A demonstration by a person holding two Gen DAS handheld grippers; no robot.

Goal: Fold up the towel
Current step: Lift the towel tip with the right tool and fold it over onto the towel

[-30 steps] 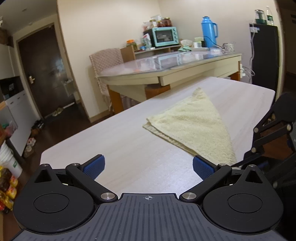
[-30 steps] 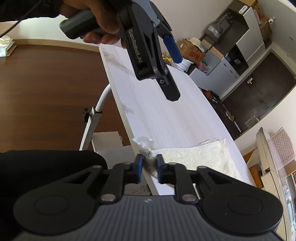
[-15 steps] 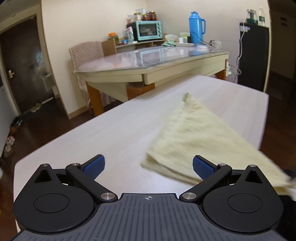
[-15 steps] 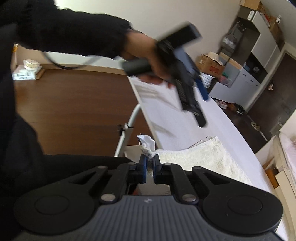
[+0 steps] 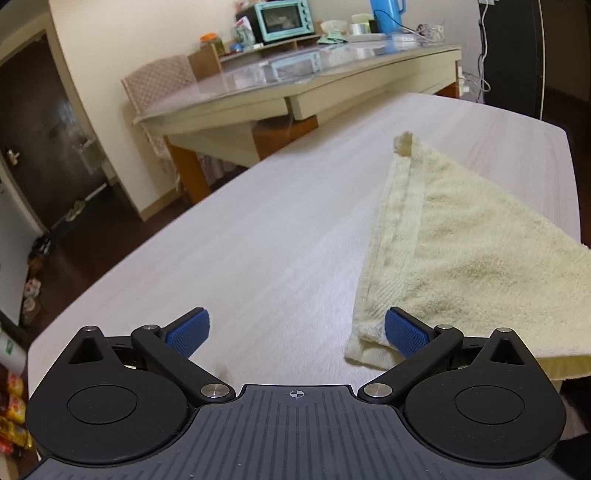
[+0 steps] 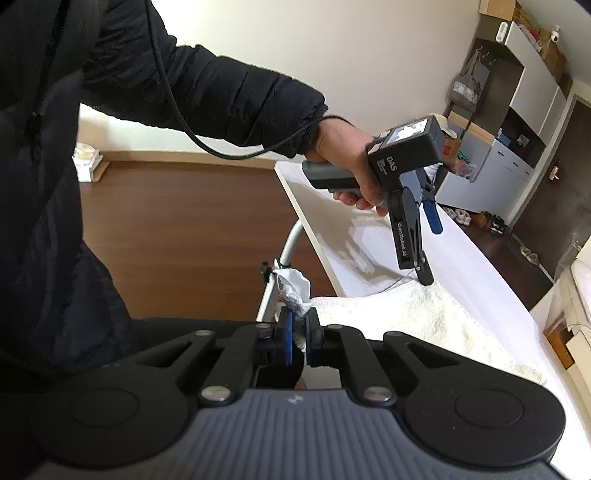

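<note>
A pale yellow towel (image 5: 454, 254), folded into a triangle, lies on the white table (image 5: 280, 229). My left gripper (image 5: 295, 330) is open just above the table, its right pad beside the towel's near corner. My right gripper (image 6: 298, 326) is shut on a towel corner (image 6: 295, 290) at the table's near edge, and the towel (image 6: 413, 314) stretches away from it. In the right wrist view the left gripper (image 6: 424, 243) points down at the towel's far edge.
A glass-topped table (image 5: 295, 81) with a teal oven (image 5: 284, 16) and blue flask (image 5: 384, 13) stands behind. A chair (image 5: 159, 81) is at its left. Dark wood floor (image 6: 192, 229) and a metal table leg (image 6: 288, 251) lie beside the table edge.
My left gripper has swung in and down close to the towel's near corner. The right gripper stays shut on its corner and has drawn the towel taut.
</note>
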